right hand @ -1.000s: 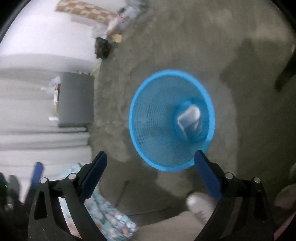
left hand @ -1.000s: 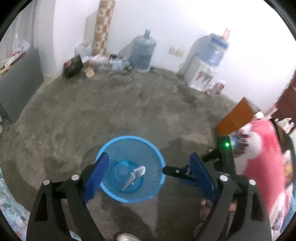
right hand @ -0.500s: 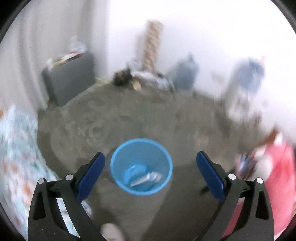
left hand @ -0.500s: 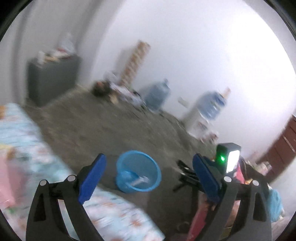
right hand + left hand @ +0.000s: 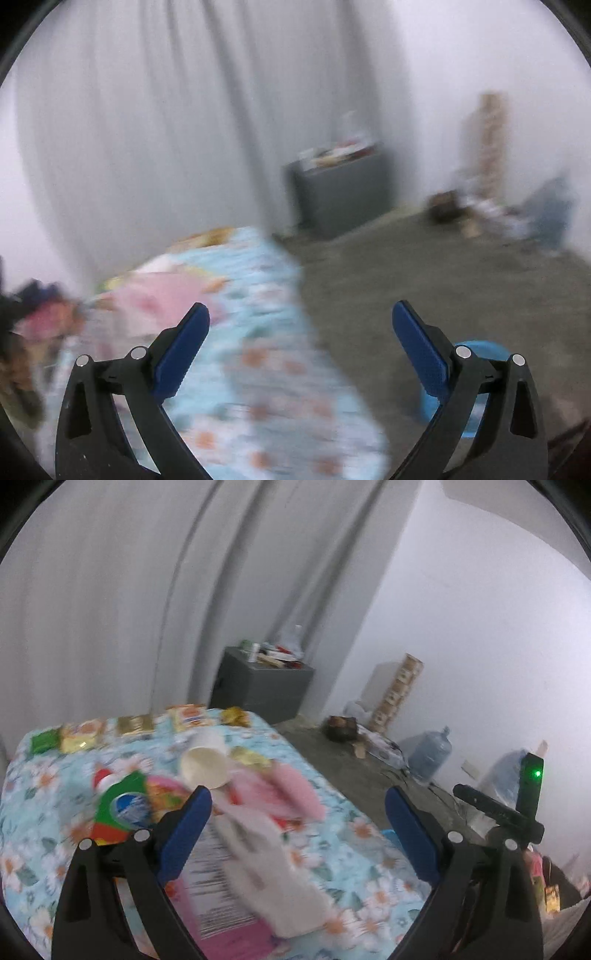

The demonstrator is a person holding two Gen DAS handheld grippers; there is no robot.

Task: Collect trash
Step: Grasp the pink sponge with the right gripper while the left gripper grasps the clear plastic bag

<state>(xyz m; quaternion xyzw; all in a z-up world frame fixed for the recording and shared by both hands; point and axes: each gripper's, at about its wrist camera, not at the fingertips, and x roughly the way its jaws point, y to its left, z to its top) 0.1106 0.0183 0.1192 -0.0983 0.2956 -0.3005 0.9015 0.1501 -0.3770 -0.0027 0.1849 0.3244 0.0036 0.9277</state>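
Both views have swung from the blue basket (image 5: 476,350) up to the bed (image 5: 351,834); left gripper (image 5: 297,812) and right gripper (image 5: 301,328) fingers wide, empty; trash, a paper cup (image 5: 205,766), at 11 o'clock; approach slowly, straddle its rim.

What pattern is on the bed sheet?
The bed sheet is light blue with white and orange flowers. The left wrist view shows it best; the right wrist view is blurry.
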